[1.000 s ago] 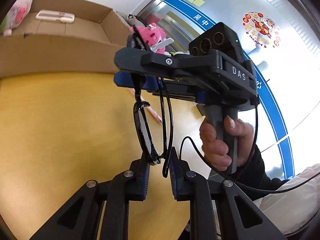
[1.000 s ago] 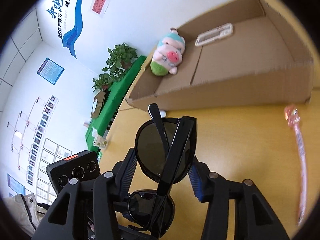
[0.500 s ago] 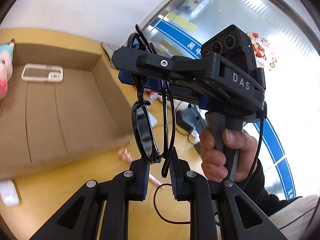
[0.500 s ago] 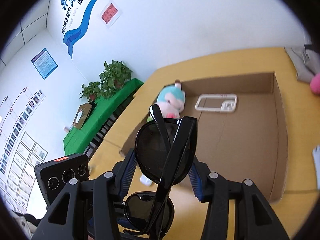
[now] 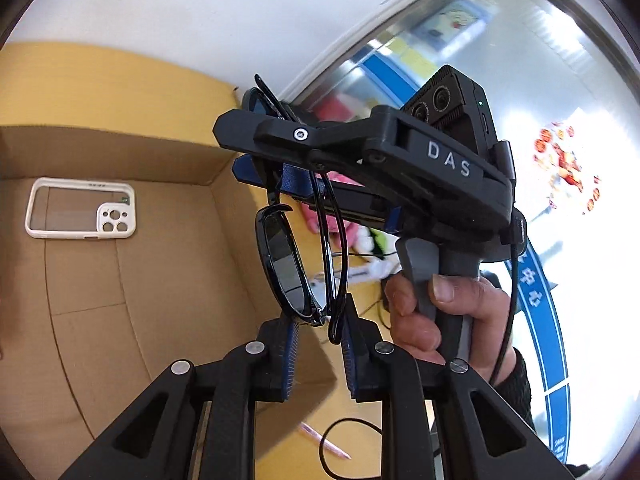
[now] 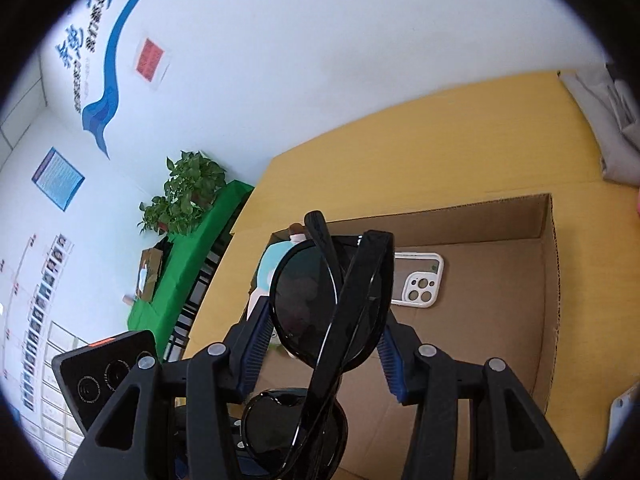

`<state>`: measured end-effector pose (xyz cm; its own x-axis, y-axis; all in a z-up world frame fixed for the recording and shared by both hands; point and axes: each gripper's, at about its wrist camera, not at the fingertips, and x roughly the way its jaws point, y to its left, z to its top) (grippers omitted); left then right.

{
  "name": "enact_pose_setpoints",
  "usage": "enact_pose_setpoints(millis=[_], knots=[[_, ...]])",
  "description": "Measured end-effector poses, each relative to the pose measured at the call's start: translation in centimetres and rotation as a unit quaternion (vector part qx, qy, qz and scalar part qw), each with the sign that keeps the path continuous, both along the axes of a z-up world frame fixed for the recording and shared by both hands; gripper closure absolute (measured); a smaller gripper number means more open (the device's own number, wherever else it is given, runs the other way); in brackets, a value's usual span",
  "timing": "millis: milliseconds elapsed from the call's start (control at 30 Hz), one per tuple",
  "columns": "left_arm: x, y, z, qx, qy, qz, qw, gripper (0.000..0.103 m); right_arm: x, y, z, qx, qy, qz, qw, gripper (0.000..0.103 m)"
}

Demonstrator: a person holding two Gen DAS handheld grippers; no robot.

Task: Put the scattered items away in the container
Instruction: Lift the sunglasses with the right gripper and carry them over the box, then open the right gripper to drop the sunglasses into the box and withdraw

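A pair of folded black sunglasses (image 5: 282, 264) hangs between both grippers over the open cardboard box (image 5: 120, 152). My left gripper (image 5: 318, 332) is shut on the lower end of the frame. In the left wrist view, my right gripper (image 5: 256, 168) clamps the upper lens from the side, with a hand (image 5: 432, 312) on its handle. In the right wrist view, the right gripper (image 6: 324, 332) is shut on one lens of the sunglasses (image 6: 316, 304). The box (image 6: 548, 280) lies below. A white phone case (image 6: 420, 280) rests on the box floor.
The phone case (image 5: 80, 208) lies flat at the box's far side. A teal plush toy (image 6: 268, 264) shows partly behind the lens. A pink pen (image 5: 324, 444) and black cable (image 5: 348, 424) lie on the yellow table (image 6: 440, 152). Grey cloth (image 6: 608, 128) sits at the table's far corner.
Both grippers carried the sunglasses up from the table in front of the box to above its inside. The grip on the glasses looks the same.
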<state>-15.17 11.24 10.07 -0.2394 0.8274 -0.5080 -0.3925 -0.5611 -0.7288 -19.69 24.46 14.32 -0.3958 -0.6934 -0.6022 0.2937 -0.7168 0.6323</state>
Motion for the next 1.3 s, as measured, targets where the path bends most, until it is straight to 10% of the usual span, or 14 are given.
enact_pose_setpoints(millis=[367, 867, 1000, 1167, 1300], knots=[[-7.8, 1.8, -10.6, 0.034, -0.173, 0.031, 0.9838, 0.083, -8.2, 0.8, -13.0, 0.048, -0.133, -0.037, 0.989, 0.054], [-10.1, 3.1, -16.2, -0.013, -0.249, 0.056, 0.9668, 0.086, -10.8, -1.4, -16.4, 0.122, -0.139, -0.053, 0.981, 0.050], [-9.8, 3.1, -16.2, -0.009, -0.245, 0.055, 0.9679, 0.081, -10.8, -1.4, -16.4, 0.119, -0.135, -0.058, 0.982, 0.048], [-8.7, 2.8, -13.7, -0.029, -0.200, 0.069, 0.9769, 0.034, -10.1, -1.0, -14.6, 0.128, -0.113, -0.073, 0.983, 0.036], [-6.1, 2.0, -8.9, -0.049, -0.117, 0.071, 0.9894, 0.028, -8.2, -0.8, -10.4, 0.149, -0.064, -0.072, 0.984, 0.029]])
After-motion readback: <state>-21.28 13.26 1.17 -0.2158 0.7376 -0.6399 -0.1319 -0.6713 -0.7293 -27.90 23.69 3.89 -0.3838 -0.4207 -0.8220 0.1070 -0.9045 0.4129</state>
